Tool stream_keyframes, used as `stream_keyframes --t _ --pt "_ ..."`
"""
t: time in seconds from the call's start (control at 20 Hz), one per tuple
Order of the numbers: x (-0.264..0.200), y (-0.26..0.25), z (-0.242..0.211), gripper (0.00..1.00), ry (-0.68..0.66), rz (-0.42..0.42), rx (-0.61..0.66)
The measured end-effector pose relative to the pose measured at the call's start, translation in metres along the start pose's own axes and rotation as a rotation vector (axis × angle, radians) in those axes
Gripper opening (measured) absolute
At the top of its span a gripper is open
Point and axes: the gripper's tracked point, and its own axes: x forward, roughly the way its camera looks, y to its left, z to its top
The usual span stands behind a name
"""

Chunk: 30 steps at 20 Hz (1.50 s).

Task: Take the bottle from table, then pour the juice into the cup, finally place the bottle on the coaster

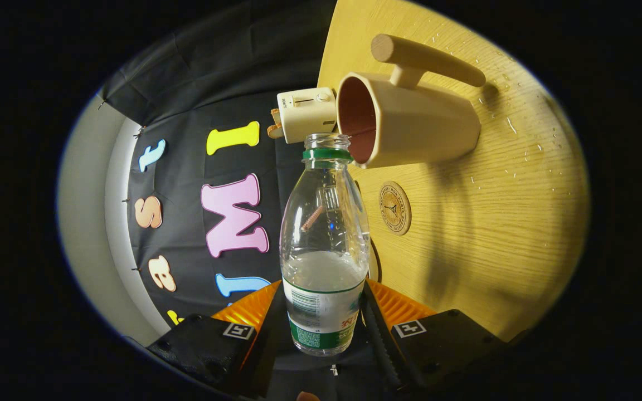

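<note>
The claw (324,312) pinches the bottle (324,245) low down, its open mouth at the cup (404,120) rim. Tilted further too fast, juice could miss onto the worktop (494,223); the coaster (394,207) waits nearby.

Tool (324,317) clamps bottle (324,234), its mouth beside cup (410,122).
</note>
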Motion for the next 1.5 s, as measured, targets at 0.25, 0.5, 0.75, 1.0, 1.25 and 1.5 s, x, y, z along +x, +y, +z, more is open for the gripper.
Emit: stream_keyframes --t 0.25,0.5,0.75,1.0,1.25,1.5 --pt "0.002 0.006 0.001 0.75 -0.016 0.011 0.035" --pt "0.002 0.010 -0.003 0.75 -0.025 0.015 0.071" --pt "0.003 0.014 -0.002 0.75 -0.039 0.019 0.102" --pt "0.004 0.019 -0.003 0.75 -0.047 0.024 0.139" --pt "0.004 0.022 -0.002 0.75 -0.054 0.026 0.179" --pt "0.006 0.025 0.000 0.75 -0.057 0.023 0.220"
